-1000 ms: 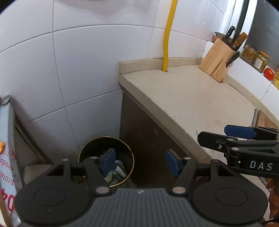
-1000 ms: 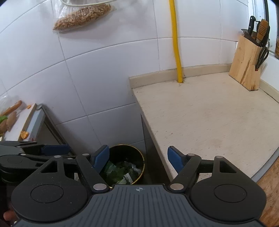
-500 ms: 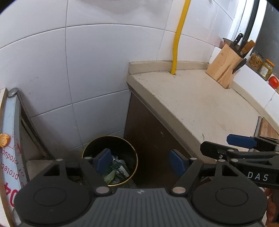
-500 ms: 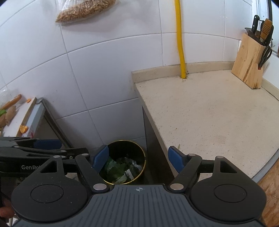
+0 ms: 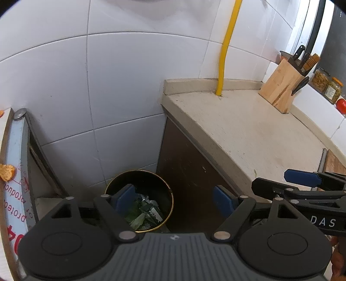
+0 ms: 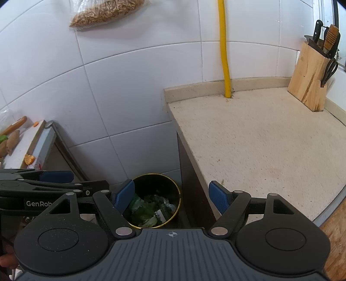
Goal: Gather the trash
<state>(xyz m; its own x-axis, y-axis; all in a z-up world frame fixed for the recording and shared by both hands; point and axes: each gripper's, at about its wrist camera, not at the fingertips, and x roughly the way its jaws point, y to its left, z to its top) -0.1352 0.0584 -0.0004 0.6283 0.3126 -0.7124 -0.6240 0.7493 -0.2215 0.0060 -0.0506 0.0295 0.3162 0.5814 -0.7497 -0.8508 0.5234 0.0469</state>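
Observation:
A round black trash bin with a gold rim (image 5: 170, 194) (image 6: 178, 194) stands on the floor in the gap between the tiled wall and the counter's dark side. Green leaves and foil scraps (image 5: 142, 213) (image 6: 151, 208) lie inside it. My left gripper (image 5: 173, 198) is open and empty, high above the bin. My right gripper (image 6: 170, 194) is open and empty, also above the bin. Each gripper shows from the side in the other's view: the right one (image 5: 302, 183) and the left one (image 6: 64, 179).
A beige countertop (image 5: 248, 134) (image 6: 270, 134) reaches right, with a wooden knife block (image 5: 285, 86) (image 6: 311, 75), a yellow pipe (image 5: 225, 54) (image 6: 225, 54) and jars (image 5: 324, 84). A white board with orange peel (image 5: 7, 173) (image 6: 29, 158) lies left. A bag of grain (image 6: 103, 13) hangs on the wall.
Both grippers have drawn back and tilted up a little; the bin sits further right and the counter corner is more central. Both stay open and empty.

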